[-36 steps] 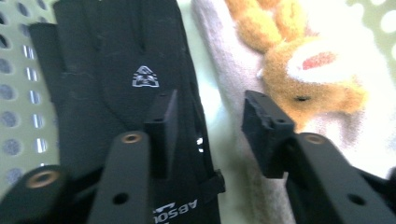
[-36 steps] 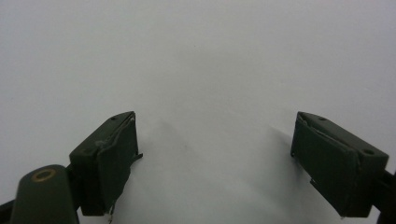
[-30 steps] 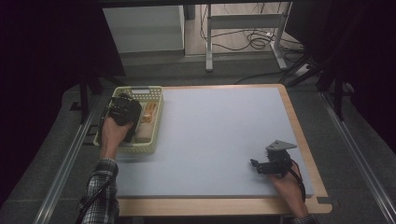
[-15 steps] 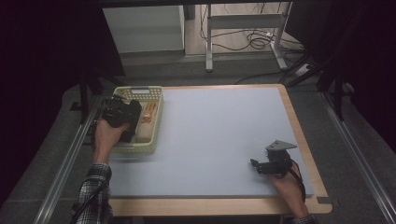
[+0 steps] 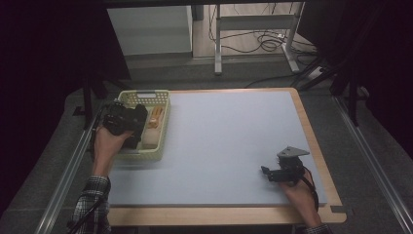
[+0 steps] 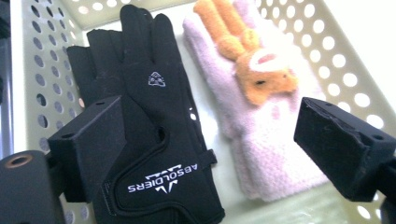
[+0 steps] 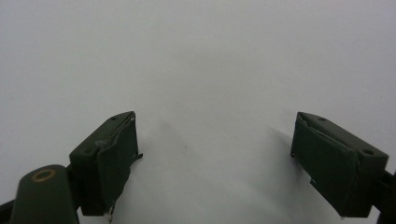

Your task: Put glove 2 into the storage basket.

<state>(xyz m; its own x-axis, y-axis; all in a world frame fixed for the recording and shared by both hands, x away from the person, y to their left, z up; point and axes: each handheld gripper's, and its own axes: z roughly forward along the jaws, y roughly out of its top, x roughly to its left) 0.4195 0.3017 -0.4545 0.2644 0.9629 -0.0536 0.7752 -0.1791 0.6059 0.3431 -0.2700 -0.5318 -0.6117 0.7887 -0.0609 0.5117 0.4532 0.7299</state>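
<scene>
A pale yellow-green perforated basket (image 5: 158, 100) stands at the table's left edge. In it lie a black glove (image 6: 154, 140) with white lettering and, beside it, a pink fleece glove (image 6: 266, 154) with an orange bunny on it. My left gripper (image 5: 135, 122) hovers over the basket, and in the left gripper view it (image 6: 205, 116) is open. Its jaws have just been opening, and they pinch nothing; the gloves lie below them. My right gripper (image 5: 267, 171) rests low at the near right of the table, where the right gripper view shows it (image 7: 215, 126) open over bare mat.
A light grey mat (image 5: 229, 141) covers the wooden table (image 5: 311, 141). The basket wall (image 6: 42, 70) is close on the left gripper's left side. Beyond the far edge are a cabinet, table legs and cables on the floor.
The left hand has drawn back slightly toward the near left over the basket. The right hand has stayed put.
</scene>
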